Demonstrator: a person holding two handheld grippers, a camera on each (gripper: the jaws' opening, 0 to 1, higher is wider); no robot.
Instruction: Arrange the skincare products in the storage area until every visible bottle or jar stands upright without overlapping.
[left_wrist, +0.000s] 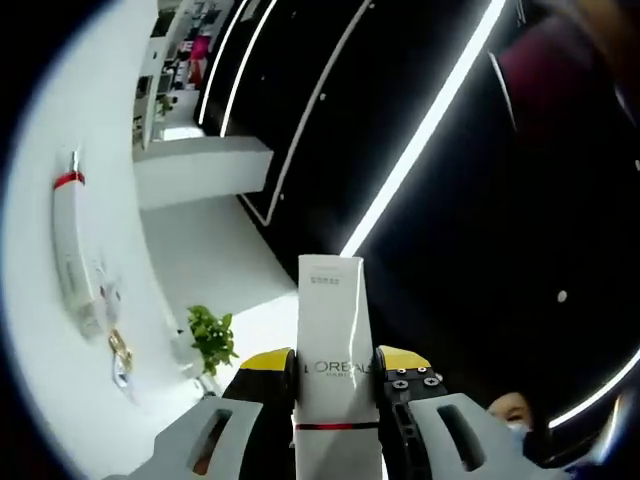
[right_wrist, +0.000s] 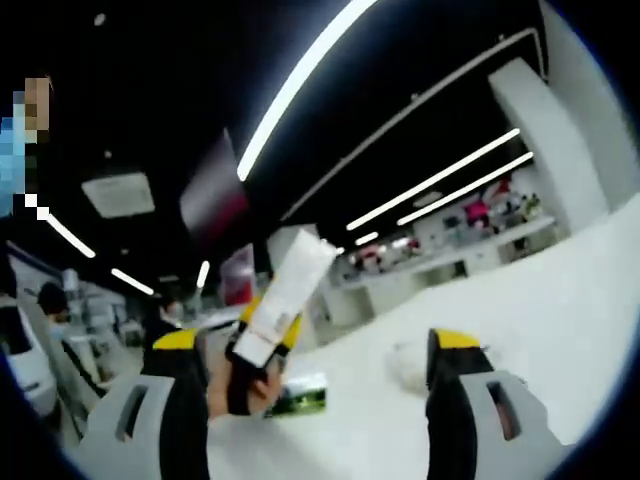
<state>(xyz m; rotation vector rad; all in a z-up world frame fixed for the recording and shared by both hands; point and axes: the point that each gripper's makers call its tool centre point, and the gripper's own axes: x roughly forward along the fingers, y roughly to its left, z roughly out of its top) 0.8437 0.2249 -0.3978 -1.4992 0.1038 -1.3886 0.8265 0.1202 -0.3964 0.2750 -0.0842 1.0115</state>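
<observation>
gripping a white tube (left_wrist: 334, 340), left tongs (left_wrist: 336, 372); right tongs (right_wrist: 312, 362) gape.

A large showroom or open-plan hall: long light strips (left_wrist: 420, 130) run across a black ceiling (right_wrist: 180, 90), above white counters (right_wrist: 450, 262) and a potted plant (left_wrist: 212, 338), with people (right_wrist: 52, 305) in the background.

The white L'Oréal squeeze tube (left_wrist: 333, 350) runs past the bottom edge of the left gripper view, its cap end cut off, its sides covered by the left tool's (left_wrist: 338, 372) pads. In the right gripper view, motion blur smears the tube (right_wrist: 284, 298); a small green-and-white object (right_wrist: 300, 395) beyond cannot be identified.
</observation>
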